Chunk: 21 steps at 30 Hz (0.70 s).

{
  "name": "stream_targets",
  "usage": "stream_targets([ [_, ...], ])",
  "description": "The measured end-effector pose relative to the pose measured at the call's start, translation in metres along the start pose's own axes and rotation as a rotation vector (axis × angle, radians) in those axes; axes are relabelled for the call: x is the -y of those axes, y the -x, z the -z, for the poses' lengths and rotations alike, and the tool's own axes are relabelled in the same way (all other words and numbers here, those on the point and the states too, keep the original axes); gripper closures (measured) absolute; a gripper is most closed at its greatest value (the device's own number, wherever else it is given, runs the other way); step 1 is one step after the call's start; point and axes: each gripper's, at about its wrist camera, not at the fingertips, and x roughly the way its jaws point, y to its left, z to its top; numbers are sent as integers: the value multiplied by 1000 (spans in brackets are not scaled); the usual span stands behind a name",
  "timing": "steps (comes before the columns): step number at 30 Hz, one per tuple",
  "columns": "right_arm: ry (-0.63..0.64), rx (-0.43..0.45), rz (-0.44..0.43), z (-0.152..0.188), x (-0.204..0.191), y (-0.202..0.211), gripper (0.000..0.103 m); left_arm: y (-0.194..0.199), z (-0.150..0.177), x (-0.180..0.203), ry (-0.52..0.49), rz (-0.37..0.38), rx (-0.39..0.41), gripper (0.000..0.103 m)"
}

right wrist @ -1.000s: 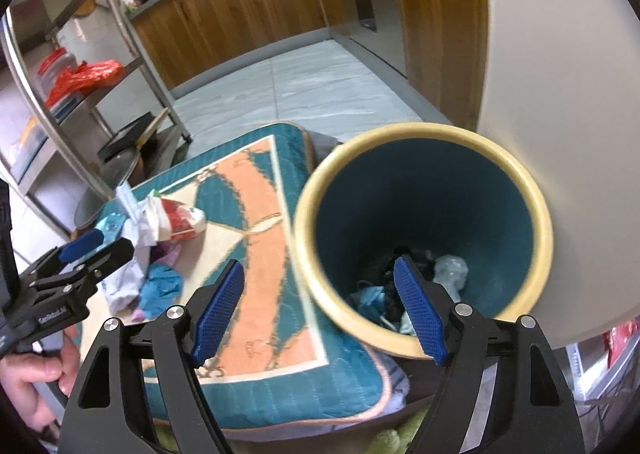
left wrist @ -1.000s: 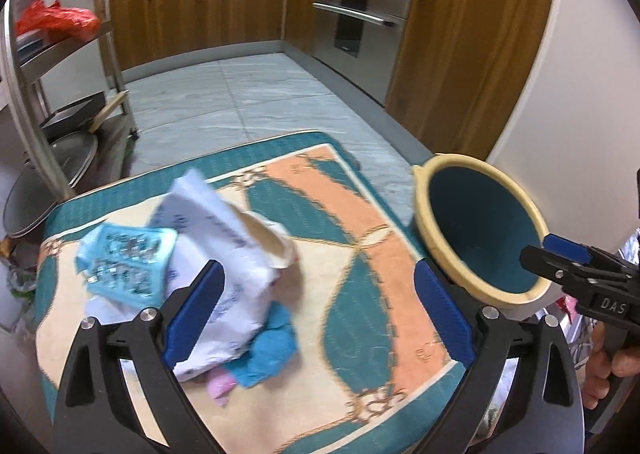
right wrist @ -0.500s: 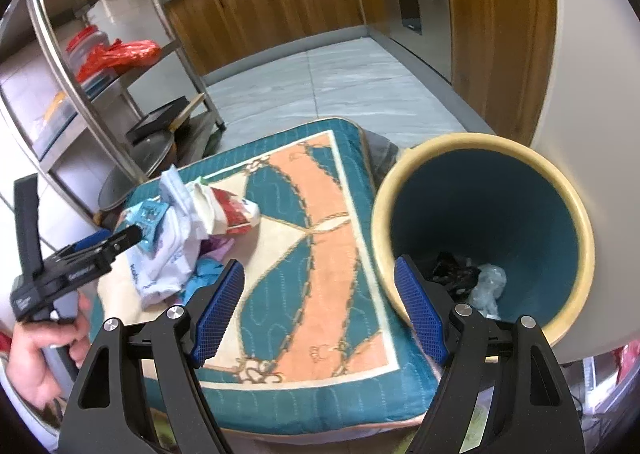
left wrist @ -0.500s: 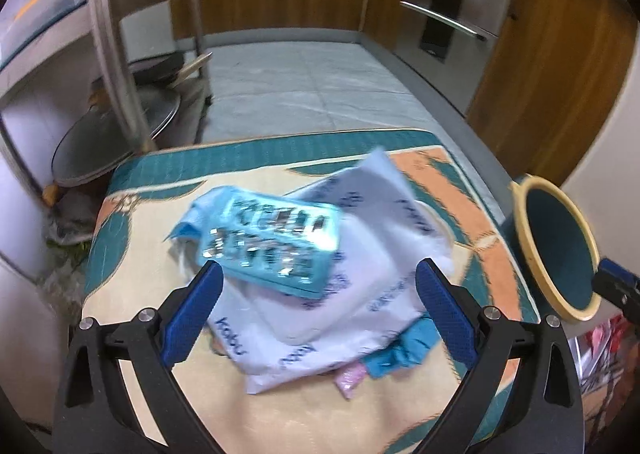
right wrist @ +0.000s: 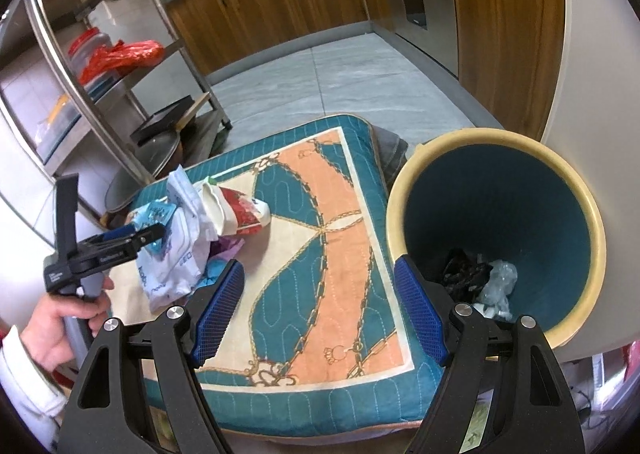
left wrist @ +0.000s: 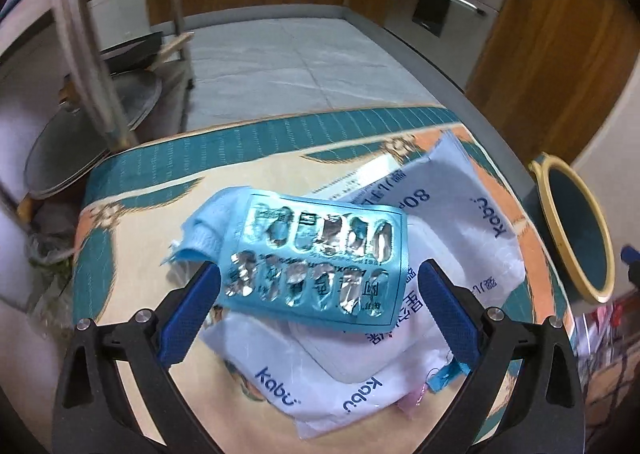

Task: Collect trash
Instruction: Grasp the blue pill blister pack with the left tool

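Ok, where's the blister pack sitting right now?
In the left wrist view the blister pack lies atop the white kabu bag on the mat, between the open left gripper's fingers.

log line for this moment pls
left claw: open over blister pack | right claw: open, empty | bin: some trash inside | pile on cushion

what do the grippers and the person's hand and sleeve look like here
Both the left gripper and the right gripper have black plastic frames with triangular cut-outs, silver screw heads and textured blue pads. White lettering marks the left gripper's side. The hand shows a white sleeve with a red edge.
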Motion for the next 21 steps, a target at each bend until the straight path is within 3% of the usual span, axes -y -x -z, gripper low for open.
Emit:
stream_targets([
  [5, 2, -4, -2, 0, -1, -3, 25, -11, -3, 3, -95, 10, -29, 6],
  [10, 10, -10, -5, 0, -7, -6, 25, -13, -5, -3, -58, 55, -37, 11],
  [13, 15, -11, -11, -1, -12, -8, 25, -10, -5, -6, -27, 97, -45, 31],
  [15, 19, -12, -16, -1, -16, -9, 25, -4, -3, -6, -25, 99, -38, 52],
  [16, 23, -14, -21, -1, -18, -10, 25, -2, -3, -8, -16, 105, -39, 56],
  [17, 25, -15, -24, -1, -20, -11, 25, 1, -2, -11, -4, 111, -35, 67],
  [21, 43, -19, -39, -2, -33, -13, 25, 14, 2, -15, -4, 71, 4, 80],
])
